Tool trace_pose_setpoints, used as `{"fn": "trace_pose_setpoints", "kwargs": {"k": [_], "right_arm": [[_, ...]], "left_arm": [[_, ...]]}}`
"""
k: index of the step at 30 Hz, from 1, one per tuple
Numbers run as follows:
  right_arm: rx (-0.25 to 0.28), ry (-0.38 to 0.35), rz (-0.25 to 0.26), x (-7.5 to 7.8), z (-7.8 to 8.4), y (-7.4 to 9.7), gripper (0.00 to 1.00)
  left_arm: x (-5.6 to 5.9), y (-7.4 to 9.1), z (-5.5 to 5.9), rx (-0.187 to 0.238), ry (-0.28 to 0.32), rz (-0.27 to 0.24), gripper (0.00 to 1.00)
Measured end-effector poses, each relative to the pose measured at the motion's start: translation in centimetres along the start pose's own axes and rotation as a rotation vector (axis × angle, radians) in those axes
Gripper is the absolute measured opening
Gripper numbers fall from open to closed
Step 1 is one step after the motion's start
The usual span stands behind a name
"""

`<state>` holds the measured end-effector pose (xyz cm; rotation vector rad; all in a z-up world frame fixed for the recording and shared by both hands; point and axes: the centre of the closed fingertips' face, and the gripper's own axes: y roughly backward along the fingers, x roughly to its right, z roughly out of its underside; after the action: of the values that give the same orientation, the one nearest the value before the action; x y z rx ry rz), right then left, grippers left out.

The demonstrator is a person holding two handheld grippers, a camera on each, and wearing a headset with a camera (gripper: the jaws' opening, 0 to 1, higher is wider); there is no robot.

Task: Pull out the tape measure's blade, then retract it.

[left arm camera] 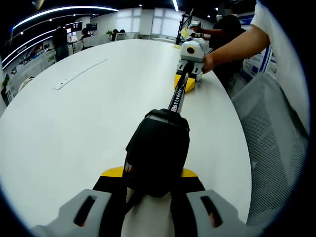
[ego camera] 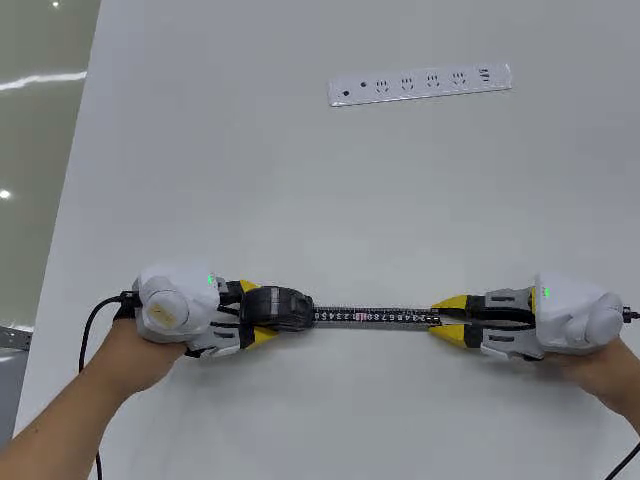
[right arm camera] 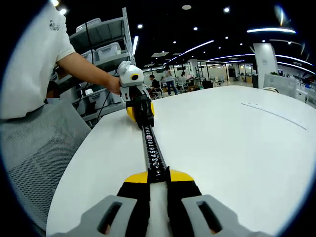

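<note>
The hook at the end of the blade [ego camera: 375, 317] is hidden between the jaws of the right gripper [ego camera: 441, 318], which are closed tightly on it. One tape measure [ego camera: 277, 308] (a black, rounded case) is clamped in the wider-set jaws of the left gripper [ego camera: 256, 312], at the near side of the smooth white table [ego camera: 300, 180]. The thin numbered blade is drawn straight between the two grippers, and one white power strip [ego camera: 420, 84] is seen well apart.

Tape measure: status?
Left tongs shut on case. Right tongs shut on blade. Blade out, straight between them. Power strip well clear.
</note>
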<state>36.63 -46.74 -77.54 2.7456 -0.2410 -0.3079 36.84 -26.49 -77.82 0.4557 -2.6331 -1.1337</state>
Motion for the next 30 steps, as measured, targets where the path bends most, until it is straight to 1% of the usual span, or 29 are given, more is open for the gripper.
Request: {"fn": "trace_pose_setpoints", "kwargs": {"k": [13,20,30], "right_arm": [[0.007,-0.027,0.015,-0.1,-0.2,1.5,0.1],[0.01,-0.039,0.027,0.2,0.3,2.6,0.1],[0.012,-0.043,0.042,0.3,0.6,3.7,0.1]], "left_arm": [[0.0,0.0,0.0,-0.005,0.0,0.001,0.31],[0.0,0.0,0.0,-0.007,0.001,0.002,0.31],[0.0,-0.1,0.0,-0.007,-0.001,0.001,0.31]]}}
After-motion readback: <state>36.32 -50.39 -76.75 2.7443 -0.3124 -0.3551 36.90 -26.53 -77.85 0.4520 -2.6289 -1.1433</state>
